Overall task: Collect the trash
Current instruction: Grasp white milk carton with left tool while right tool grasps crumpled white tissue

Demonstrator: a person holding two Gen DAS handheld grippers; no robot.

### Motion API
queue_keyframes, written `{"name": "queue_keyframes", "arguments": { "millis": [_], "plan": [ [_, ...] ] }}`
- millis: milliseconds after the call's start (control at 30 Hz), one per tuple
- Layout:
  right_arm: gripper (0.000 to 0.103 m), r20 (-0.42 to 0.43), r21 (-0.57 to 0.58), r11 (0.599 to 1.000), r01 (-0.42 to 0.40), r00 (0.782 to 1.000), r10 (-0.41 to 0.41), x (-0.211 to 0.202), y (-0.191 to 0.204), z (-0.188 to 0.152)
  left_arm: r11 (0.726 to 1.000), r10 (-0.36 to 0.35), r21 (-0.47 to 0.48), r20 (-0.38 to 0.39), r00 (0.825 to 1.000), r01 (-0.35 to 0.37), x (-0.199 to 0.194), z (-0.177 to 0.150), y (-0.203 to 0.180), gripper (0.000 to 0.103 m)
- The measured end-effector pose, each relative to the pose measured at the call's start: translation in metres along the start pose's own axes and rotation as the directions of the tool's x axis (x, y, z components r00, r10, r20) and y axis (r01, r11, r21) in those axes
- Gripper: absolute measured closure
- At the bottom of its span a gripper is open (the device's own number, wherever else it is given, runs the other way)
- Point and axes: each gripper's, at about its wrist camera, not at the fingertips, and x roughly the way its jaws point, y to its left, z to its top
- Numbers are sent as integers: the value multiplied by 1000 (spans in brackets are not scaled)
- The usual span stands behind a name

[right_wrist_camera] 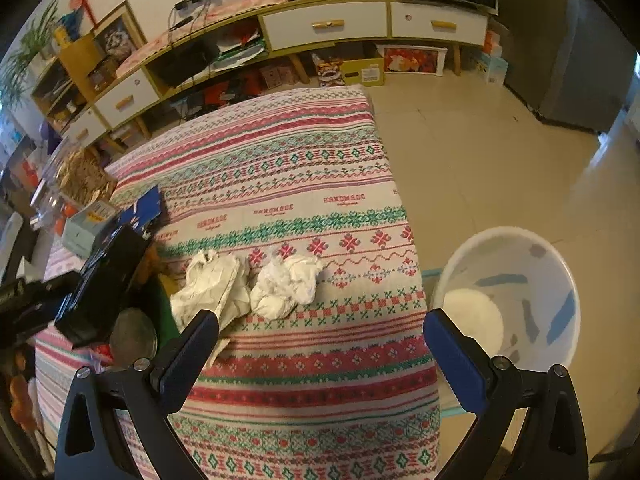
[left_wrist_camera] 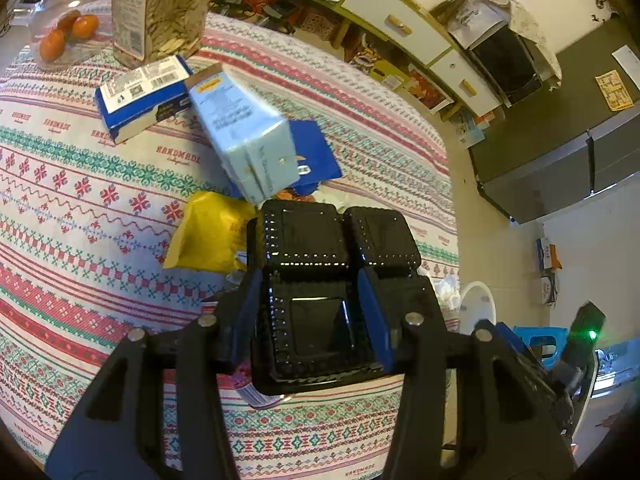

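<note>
Black tray [left_wrist_camera: 320, 280] near end hidden by fingers | left gripper [left_wrist_camera: 312, 320] clamps tray | right gripper [right_wrist_camera: 320, 344] spread wide, crumpled tissues [right_wrist_camera: 286, 286] just ahead, untouched

home living room: tv cabinet [right_wrist_camera: 324, 28], tablecloth [right_wrist_camera: 280, 184]

The patterned pink-and-green woven tablecloth [left_wrist_camera: 100, 184] is being viewed closely from above by the left wrist camera, tilted toward the cabinets. The same cloth [right_wrist_camera: 304, 184] is being viewed by the right wrist camera from its near edge. The glossy black plastic compartment tray [left_wrist_camera: 320, 276] [right_wrist_camera: 108, 280] is being shared by both views.
</note>
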Motion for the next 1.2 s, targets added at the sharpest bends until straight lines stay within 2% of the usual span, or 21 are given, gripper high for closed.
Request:
{"name": "queue_keyframes", "arguments": {
  "millis": [167,267,300,333,433,567,600,633,733,833,867,933,1067,1200],
  "plan": [
    [0,-18,43,999,-19,1000,20,10,0,5,1000,-8,28,62,998,6,-23,-2,1,53],
    [0,-11,12,999,-40,999,41,10,13,6,999,-9,46,82,997,5,-34,-4,4,53],
    [1,-7,0,999,-39,999,39,9,17,6,999,-9,46,91,996,5,-37,-4,7,66],
    [1,-1,-20,999,-44,999,44,8,24,6,998,-12,55,84,996,8,-37,-4,8,103],
    [4,-4,-58,995,-76,997,76,12,39,5,998,-11,63,68,998,6,-37,-4,12,101],
    [24,-40,-79,992,-98,995,95,27,53,2,999,-1,52,56,998,-2,-35,-4,16,101],
    [27,-47,-77,992,-100,994,96,30,55,1,999,2,48,53,999,-5,-36,-4,16,95],
    [29,-54,-74,992,-100,994,96,35,56,0,999,4,41,53,999,-7,-38,-3,19,83],
    [33,-75,-59,992,-114,991,109,47,58,-2,1000,30,-6,79,996,-30,-45,1,33,58],
    [46,-103,-38,987,-155,983,150,58,58,-3,998,42,-40,88,995,-39,-49,5,46,54],
    [53,-103,-37,986,-164,982,160,59,58,-3,998,53,-43,91,994,-49,-49,6,50,53],
    [71,-107,-34,978,-204,974,199,58,59,-3,996,86,-38,94,992,-83,-46,9,52,44],
    [75,-106,-58,977,-205,974,198,49,60,-5,988,143,-66,62,988,-138,-26,21,60,43],
    [77,-100,-65,974,-216,973,209,34,53,-7,980,165,-116,40,985,-160,-10,46,57,43]
  ]
}}
